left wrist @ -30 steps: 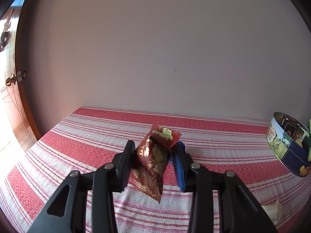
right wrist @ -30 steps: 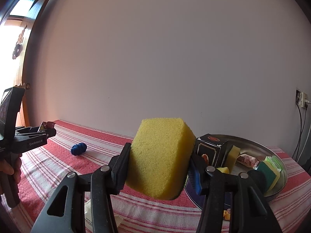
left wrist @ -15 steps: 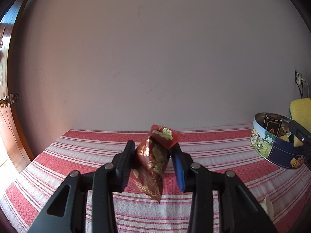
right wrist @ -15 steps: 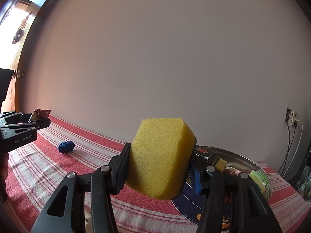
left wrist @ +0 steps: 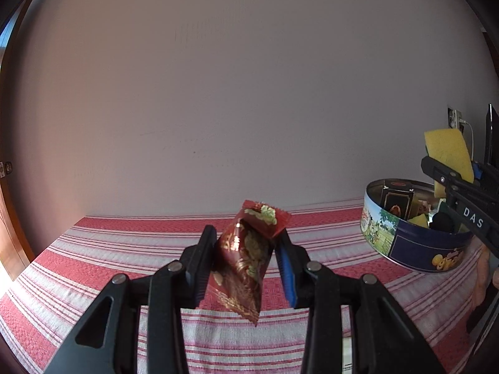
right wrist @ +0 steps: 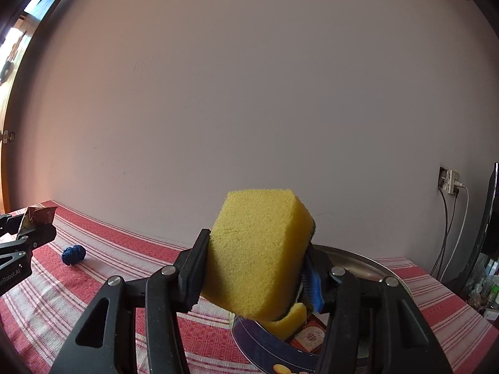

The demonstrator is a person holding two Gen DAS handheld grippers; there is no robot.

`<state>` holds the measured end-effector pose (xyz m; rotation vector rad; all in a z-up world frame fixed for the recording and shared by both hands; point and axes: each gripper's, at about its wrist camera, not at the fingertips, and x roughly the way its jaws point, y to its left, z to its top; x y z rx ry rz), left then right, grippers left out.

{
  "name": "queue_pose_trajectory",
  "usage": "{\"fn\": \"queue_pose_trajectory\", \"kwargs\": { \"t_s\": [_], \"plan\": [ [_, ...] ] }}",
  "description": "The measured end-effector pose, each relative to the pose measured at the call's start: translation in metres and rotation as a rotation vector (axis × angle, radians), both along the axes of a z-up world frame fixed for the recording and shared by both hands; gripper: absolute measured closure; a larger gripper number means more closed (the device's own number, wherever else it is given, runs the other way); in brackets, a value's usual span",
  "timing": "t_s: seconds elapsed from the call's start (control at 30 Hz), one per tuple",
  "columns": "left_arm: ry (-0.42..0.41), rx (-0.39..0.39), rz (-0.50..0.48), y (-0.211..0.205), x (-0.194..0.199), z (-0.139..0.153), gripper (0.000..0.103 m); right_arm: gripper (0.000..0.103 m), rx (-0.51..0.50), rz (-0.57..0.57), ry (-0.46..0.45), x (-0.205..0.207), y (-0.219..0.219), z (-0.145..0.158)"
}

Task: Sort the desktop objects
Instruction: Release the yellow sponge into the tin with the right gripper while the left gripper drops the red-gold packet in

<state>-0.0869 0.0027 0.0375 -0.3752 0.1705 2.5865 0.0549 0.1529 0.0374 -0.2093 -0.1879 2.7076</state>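
Observation:
My left gripper is shut on a dark red snack packet with gold print, held above the red-and-white striped tablecloth. My right gripper is shut on a yellow sponge, held over the round blue cookie tin. In the left wrist view the tin stands at the right, filled with a dark box and other items, and the right gripper with the sponge hangs above it. In the right wrist view the left gripper with the packet shows at the far left.
A small blue knotted object lies on the cloth at the left. A wall socket with cables is on the wall at the right. A dark screen edge stands at the far right. A wooden door frame is at the left.
My right gripper has carried the sponge rightward and over the tin. My left gripper has turned to the right with the packet, so the tin now shows more fully.

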Motion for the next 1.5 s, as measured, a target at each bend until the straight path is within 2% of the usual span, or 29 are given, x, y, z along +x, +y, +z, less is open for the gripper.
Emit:
{"fn": "queue_pose_trajectory", "kwargs": {
  "t_s": [0.1,0.23,0.5,0.7,0.83,1.07,1.5],
  "plan": [
    [0.010,-0.013,-0.044,0.023,0.014,0.001,0.066,0.048,-0.009,-0.031,0.007,-0.002,0.013,0.003],
    [-0.009,0.017,-0.116,0.053,0.032,0.007,0.066,0.048,-0.019,-0.069,0.019,0.001,0.039,0.006],
    [-0.025,0.045,-0.235,0.126,0.057,0.014,0.066,0.048,0.048,-0.205,-0.021,0.010,0.114,-0.004],
    [-0.062,0.036,-0.305,0.186,0.072,0.010,0.066,0.048,-0.065,-0.270,-0.039,0.013,0.166,-0.004],
    [-0.076,0.042,-0.318,0.215,0.080,0.009,0.065,0.048,-0.138,-0.272,-0.052,0.001,0.179,-0.010],
    [-0.085,0.044,-0.318,0.245,0.082,0.008,0.065,0.048,-0.156,-0.302,-0.062,0.004,0.194,-0.012],
    [-0.111,0.049,-0.304,0.264,0.067,0.003,0.065,0.048,-0.234,-0.311,-0.063,0.003,0.210,-0.014]
  ]
}}
